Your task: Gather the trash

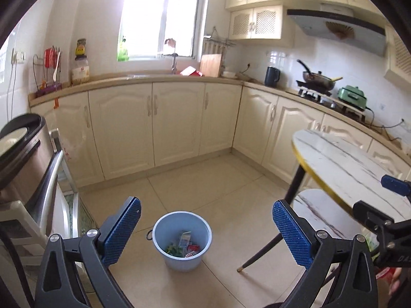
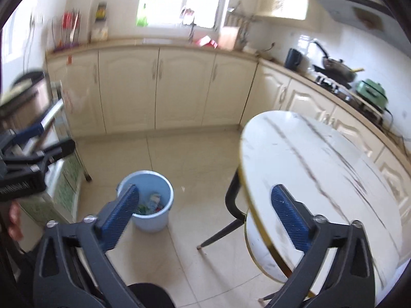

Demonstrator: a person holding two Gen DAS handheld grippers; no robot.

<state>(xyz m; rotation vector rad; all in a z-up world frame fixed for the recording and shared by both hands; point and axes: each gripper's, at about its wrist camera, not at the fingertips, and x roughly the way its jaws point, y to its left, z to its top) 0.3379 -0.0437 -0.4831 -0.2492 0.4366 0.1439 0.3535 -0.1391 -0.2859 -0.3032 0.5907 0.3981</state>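
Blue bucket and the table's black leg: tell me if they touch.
Apart. The left wrist view shows bare floor tile between the blue bucket and the table's black leg; the right wrist view shows the same gap.

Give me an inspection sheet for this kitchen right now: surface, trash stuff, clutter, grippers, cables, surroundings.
Surface: beige tile floor, no loose trash seen; round marble table, top bare.
Job's things: blue bin upright on the floor, holding a small carton and mixed wrappers.
Clutter: counter carries a kettle, wok on the stove, green cooker, cutting board.
Grippers: left gripper open, nothing between the pads; right gripper open, also empty.
Cables: black cord behind the green cooker, along the wall.
Surroundings: cream cabinets, bright window, range hood.
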